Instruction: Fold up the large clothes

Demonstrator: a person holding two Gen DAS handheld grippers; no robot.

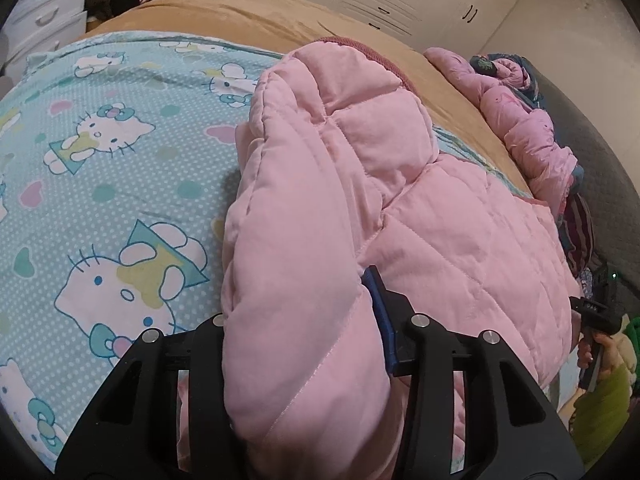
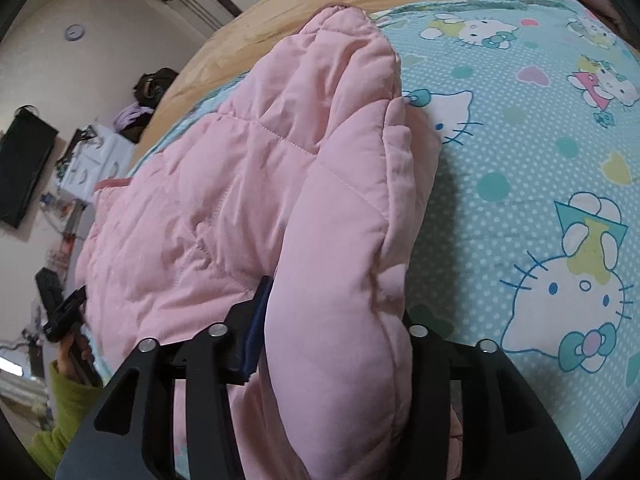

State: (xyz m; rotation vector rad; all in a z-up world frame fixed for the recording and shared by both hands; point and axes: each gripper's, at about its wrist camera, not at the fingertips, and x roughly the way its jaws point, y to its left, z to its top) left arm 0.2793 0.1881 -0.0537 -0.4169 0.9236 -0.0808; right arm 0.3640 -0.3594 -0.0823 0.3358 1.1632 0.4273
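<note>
A pink quilted jacket (image 1: 400,184) lies spread on the bed over a blue cartoon-cat sheet (image 1: 100,152), tan blanket (image 1: 248,12) beyond. The left gripper (image 1: 304,320) has its jaws clenched on one folded side of it, and the right gripper (image 2: 336,320) grips the opposite padded edge the same way.

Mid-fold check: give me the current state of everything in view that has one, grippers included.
Left gripper: shut on the pink jacket's edge.
Right gripper: shut on the pink jacket's opposite edge.
Pink jacket: lying on the bed, both sides lifted and turned inward, partly folded.
Cartoon sheet: spread flat under the jacket.
Clothes pile: heaped, unfolded, at the bed's edge.
Drawers: closed.
</note>
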